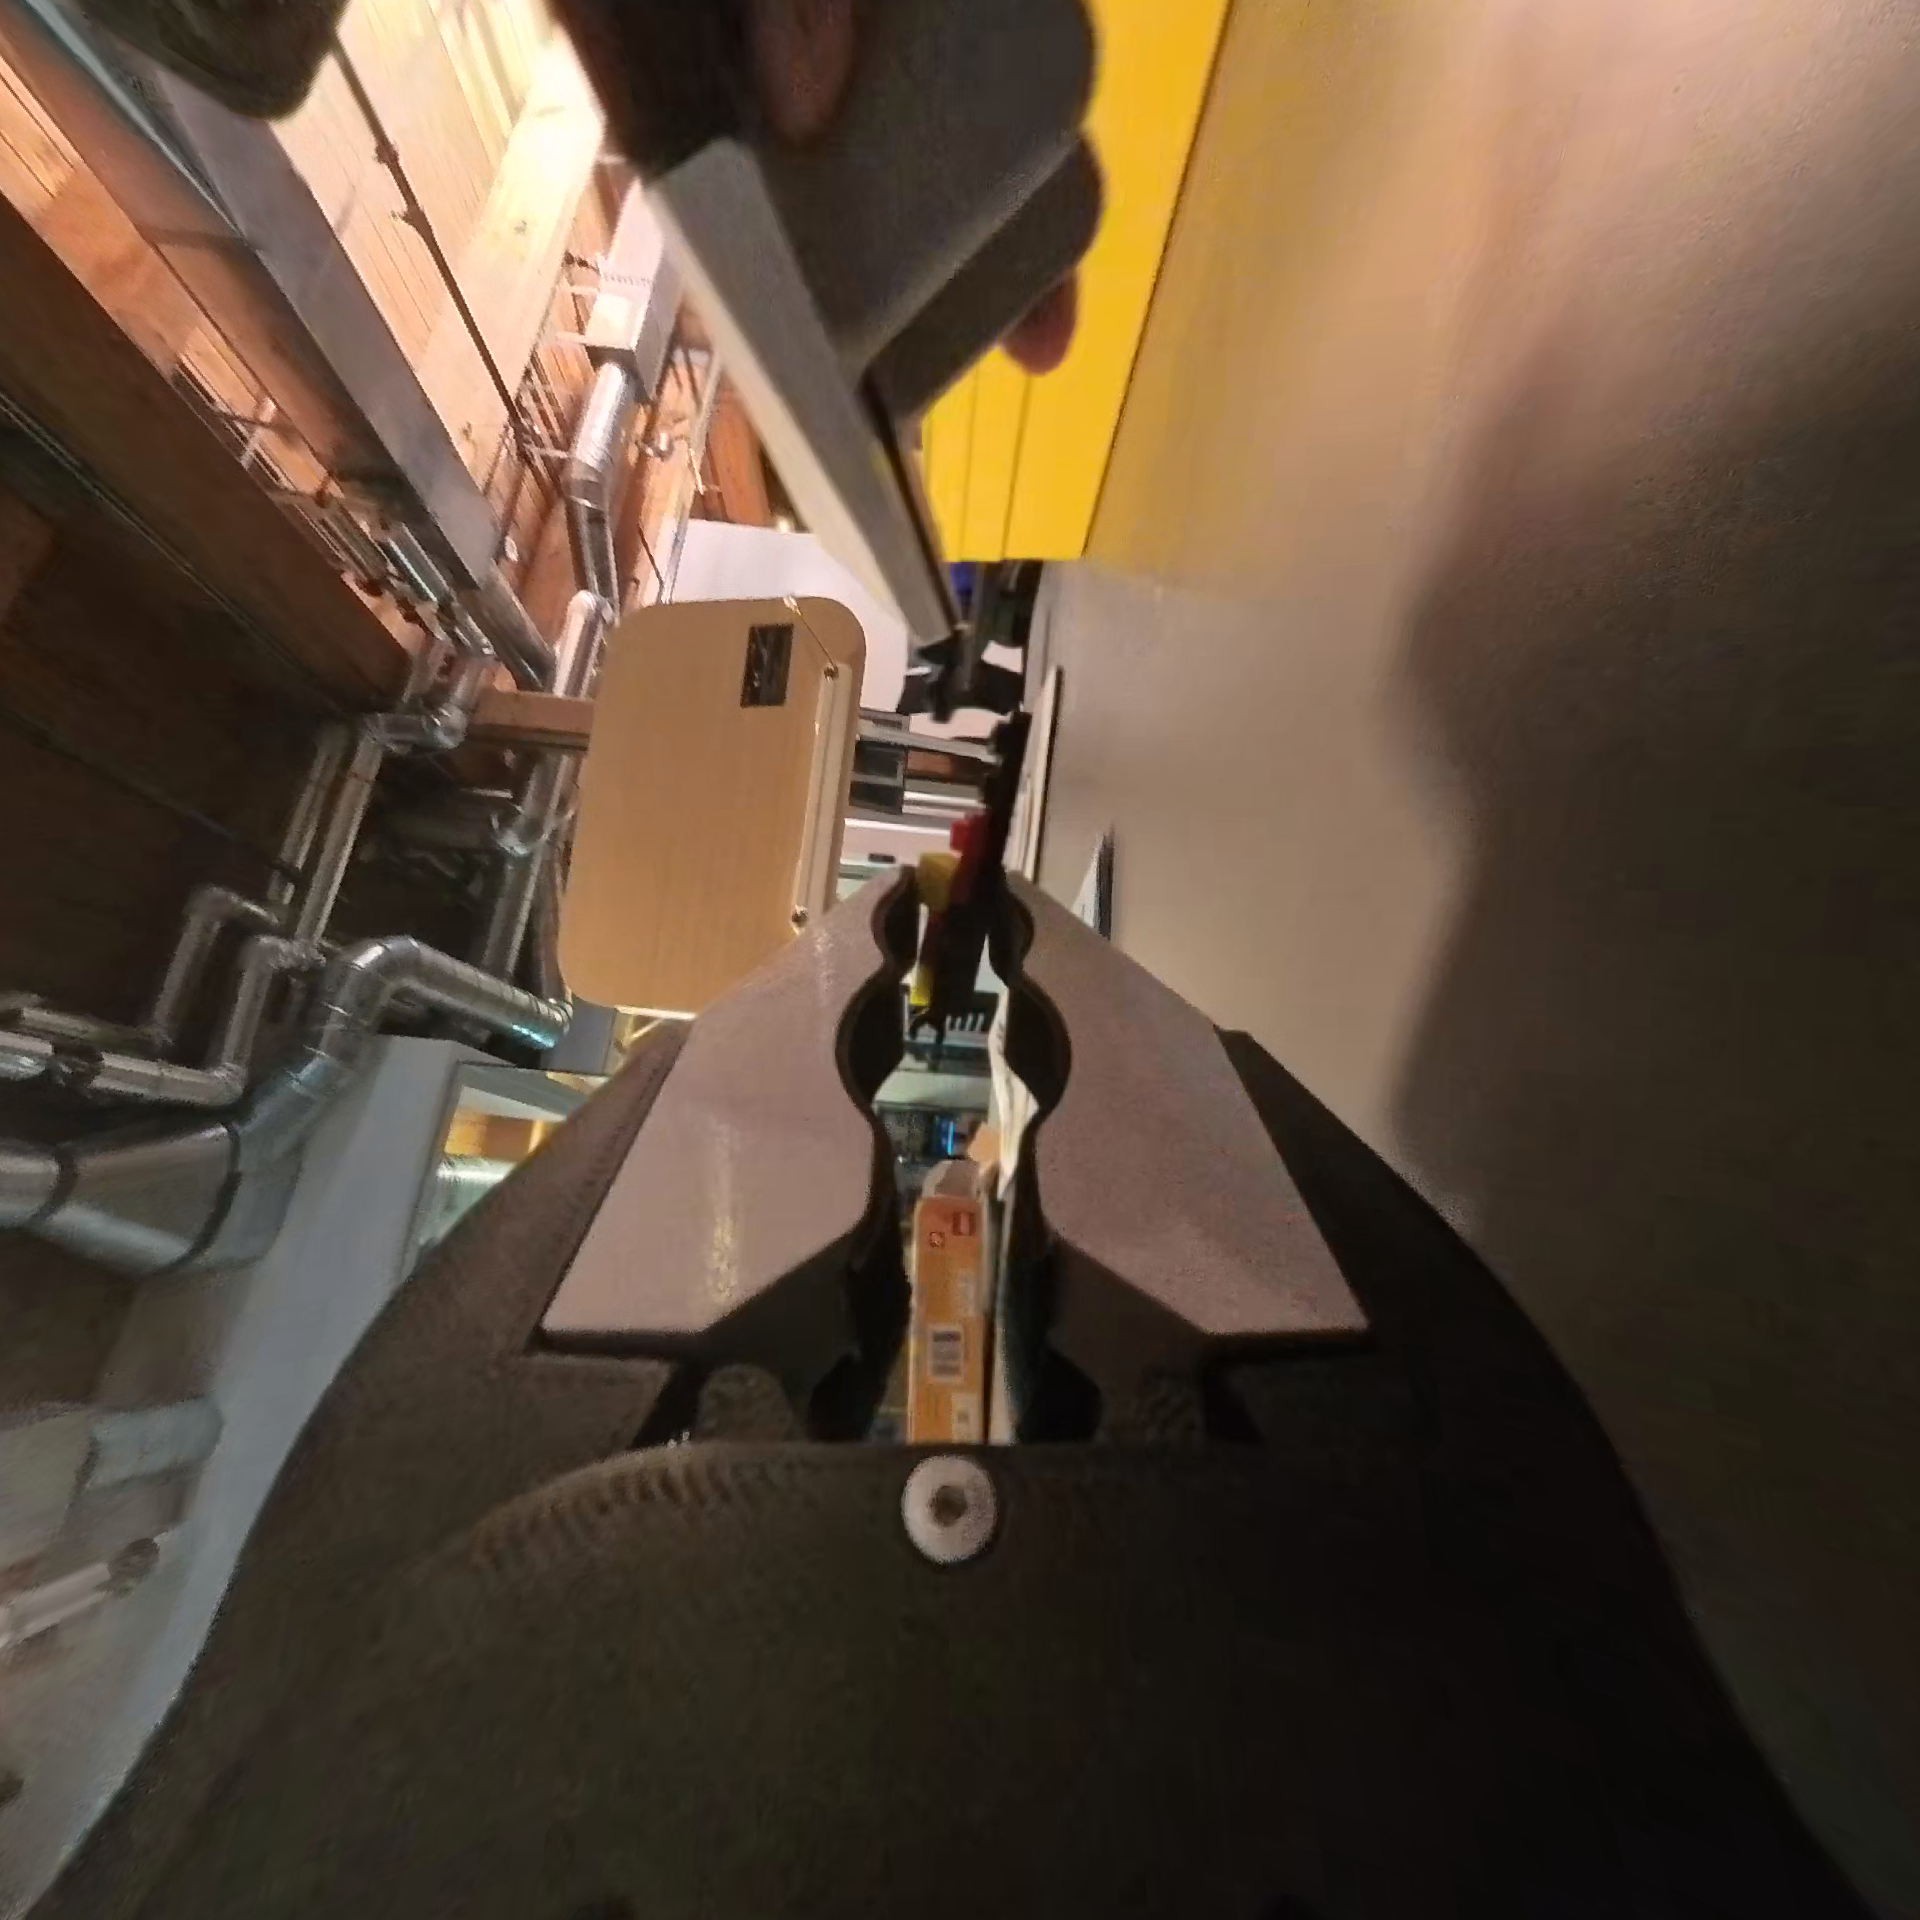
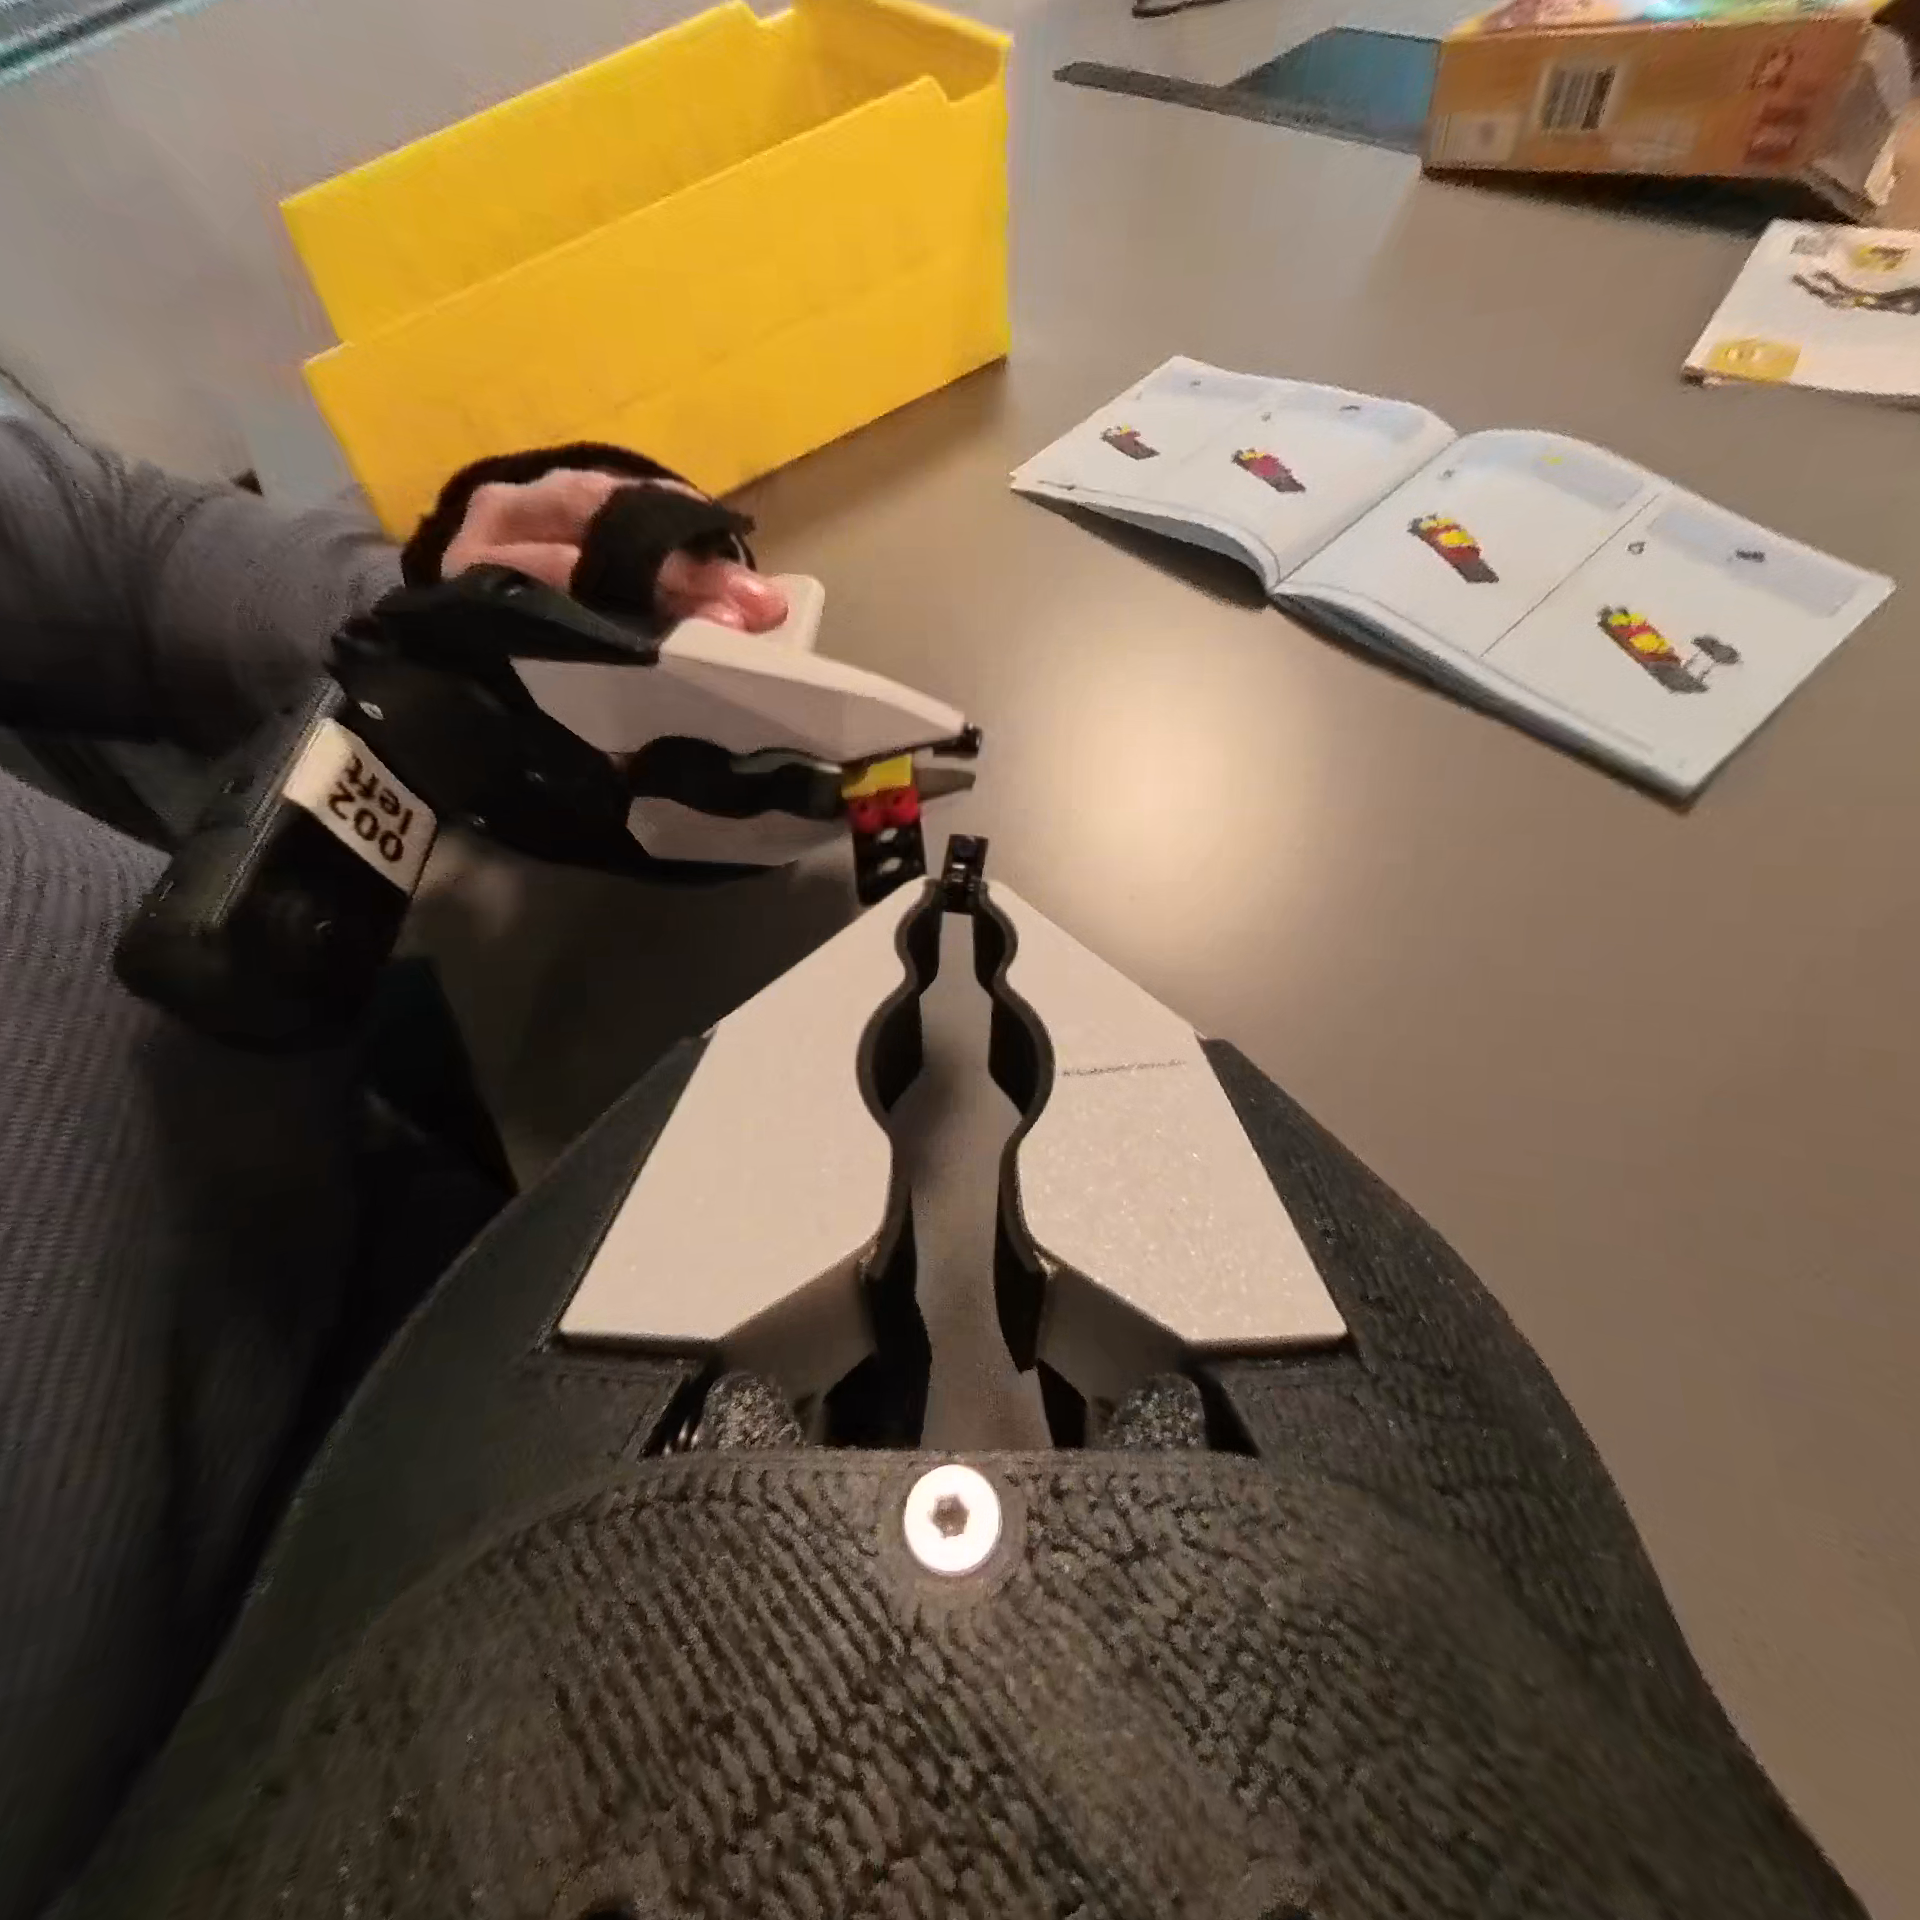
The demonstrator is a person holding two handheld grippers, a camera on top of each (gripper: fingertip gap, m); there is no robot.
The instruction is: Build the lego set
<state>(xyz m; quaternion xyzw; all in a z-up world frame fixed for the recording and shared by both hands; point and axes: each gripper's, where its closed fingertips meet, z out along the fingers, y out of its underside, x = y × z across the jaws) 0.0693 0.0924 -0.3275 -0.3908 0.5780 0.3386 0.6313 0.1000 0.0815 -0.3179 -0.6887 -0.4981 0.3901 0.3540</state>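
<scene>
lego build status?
Done: a small yellow, red and black assembly exists, clamped in the left tool. In hand: right tool pinches a small black piece beside it, not yet attached. Left: later steps in the open booklet.

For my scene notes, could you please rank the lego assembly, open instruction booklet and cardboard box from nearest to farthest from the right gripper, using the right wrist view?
From the right gripper:
1. lego assembly, just ahead-left, held by the left gripper.
2. open instruction booklet, ahead-right on the table.
3. cardboard box, far right.
</scene>
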